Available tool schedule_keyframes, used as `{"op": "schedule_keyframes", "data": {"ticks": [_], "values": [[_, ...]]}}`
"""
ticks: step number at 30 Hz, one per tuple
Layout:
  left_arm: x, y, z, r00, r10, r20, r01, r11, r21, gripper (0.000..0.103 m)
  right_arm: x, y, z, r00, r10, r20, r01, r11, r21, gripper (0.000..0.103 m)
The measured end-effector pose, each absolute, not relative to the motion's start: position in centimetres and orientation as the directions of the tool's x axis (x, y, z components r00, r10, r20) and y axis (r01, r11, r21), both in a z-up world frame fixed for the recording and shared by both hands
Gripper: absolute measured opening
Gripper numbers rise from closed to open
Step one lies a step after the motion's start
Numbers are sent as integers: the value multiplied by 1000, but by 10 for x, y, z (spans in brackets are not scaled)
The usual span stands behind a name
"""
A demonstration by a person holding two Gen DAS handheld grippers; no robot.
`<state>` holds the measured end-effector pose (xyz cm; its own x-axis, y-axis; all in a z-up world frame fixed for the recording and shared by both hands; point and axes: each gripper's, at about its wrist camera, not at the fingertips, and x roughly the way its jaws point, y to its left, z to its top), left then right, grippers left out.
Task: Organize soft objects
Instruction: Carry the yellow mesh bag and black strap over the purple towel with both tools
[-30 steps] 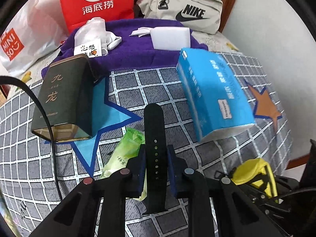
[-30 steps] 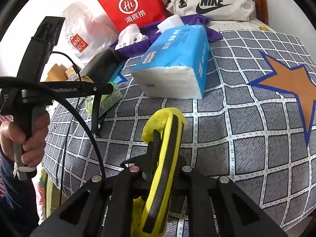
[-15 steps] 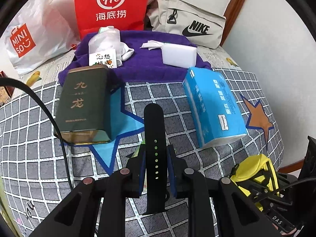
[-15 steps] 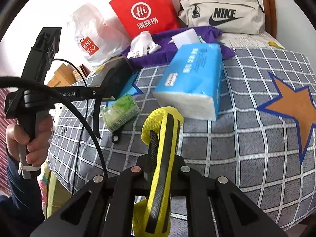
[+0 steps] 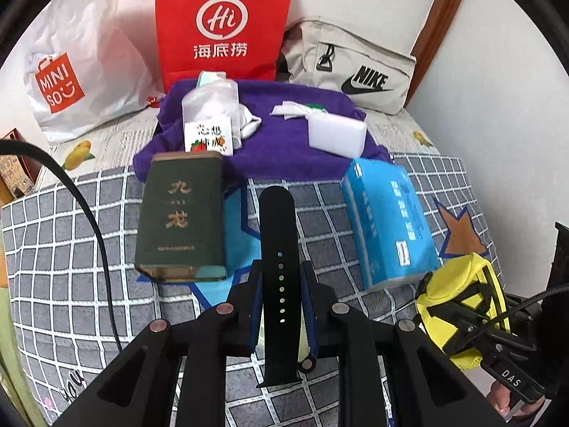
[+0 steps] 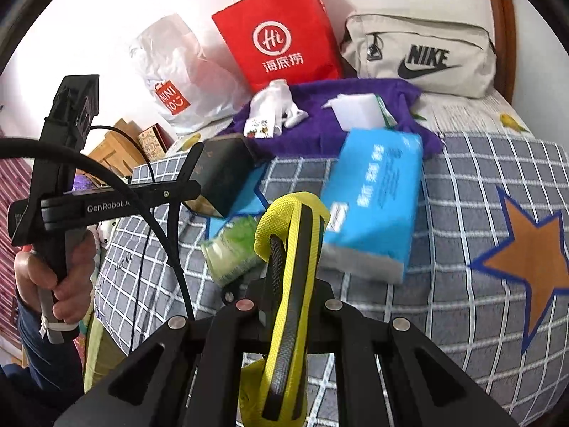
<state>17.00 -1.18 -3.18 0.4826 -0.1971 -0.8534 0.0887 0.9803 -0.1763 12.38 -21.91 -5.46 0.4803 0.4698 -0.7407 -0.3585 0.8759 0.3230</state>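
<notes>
My left gripper (image 5: 281, 295) is shut on a black watch strap (image 5: 278, 235) with a row of holes, held upright above the checked bedspread (image 5: 71, 235). My right gripper (image 6: 291, 299) is shut on a yellow and black fabric strap (image 6: 293, 249), which also shows in the left wrist view at the lower right as a yellow pouch (image 5: 462, 284). A blue tissue pack (image 5: 387, 227) lies on the bed right of the watch strap. A purple cloth (image 5: 284, 135) farther back carries a white sponge block (image 5: 336, 133) and a clear bag (image 5: 209, 121).
A dark green tin (image 5: 181, 217) lies left of the strap. A green wipes packet (image 6: 231, 249) sits by the tissue pack (image 6: 373, 199). A red paper bag (image 5: 224, 21), a white Miniso bag (image 5: 71, 67) and a beige Nike pouch (image 5: 352, 67) line the wall. A hand (image 6: 57, 267) grips the left tool.
Both grippers have risen and drawn back from the bed with their loads. The bed's objects look smaller and farther, and more of the bags at the wall shows.
</notes>
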Motion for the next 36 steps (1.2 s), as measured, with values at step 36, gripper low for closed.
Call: {"op": "schedule_keyframes", "data": {"ticks": [36], "values": [[301, 48, -12, 525, -206, -826, 59, 977, -206, 19, 313, -187, -22, 506, 435, -745, -333, 895, 296, 9]]}}
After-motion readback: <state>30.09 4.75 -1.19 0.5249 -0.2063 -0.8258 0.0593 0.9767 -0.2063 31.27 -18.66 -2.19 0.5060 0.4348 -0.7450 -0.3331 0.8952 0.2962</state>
